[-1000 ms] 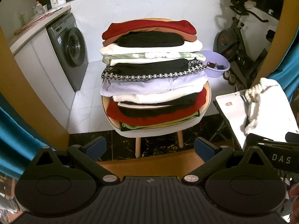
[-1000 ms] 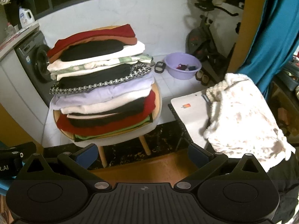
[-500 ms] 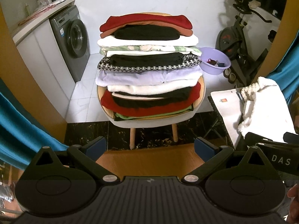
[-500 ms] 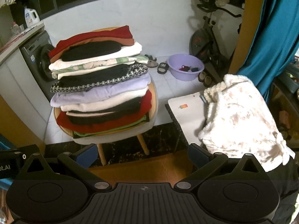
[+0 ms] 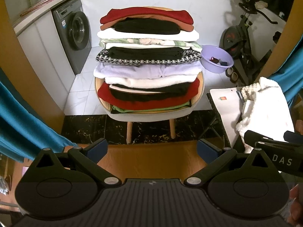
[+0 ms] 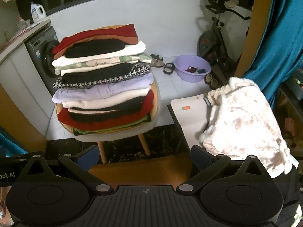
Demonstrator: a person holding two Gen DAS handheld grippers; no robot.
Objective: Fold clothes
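A: Change? Both views pulled back from the stack of folded clothes [image 5: 148, 62] on the chair [image 5: 151, 114]; nothing regripped.

B: Fluffy white garment [image 6: 244, 121] stays unfolded on the table [image 6: 189, 117], 3 o'clock of the stack.

A: Left claw [image 5: 151, 150], right claw [image 6: 144, 154]: both released, empty.

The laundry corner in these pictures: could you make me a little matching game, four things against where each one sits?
Things:
1. folded clothes pile
2. white fluffy garment
3. purple basin
4. detergent bottle

Places:
A. on the tiled floor by the exercise bike
B. on the counter above the washing machine
C. stacked on the chair
D. draped over the white board

Pairs: 1-C, 2-D, 3-A, 4-B
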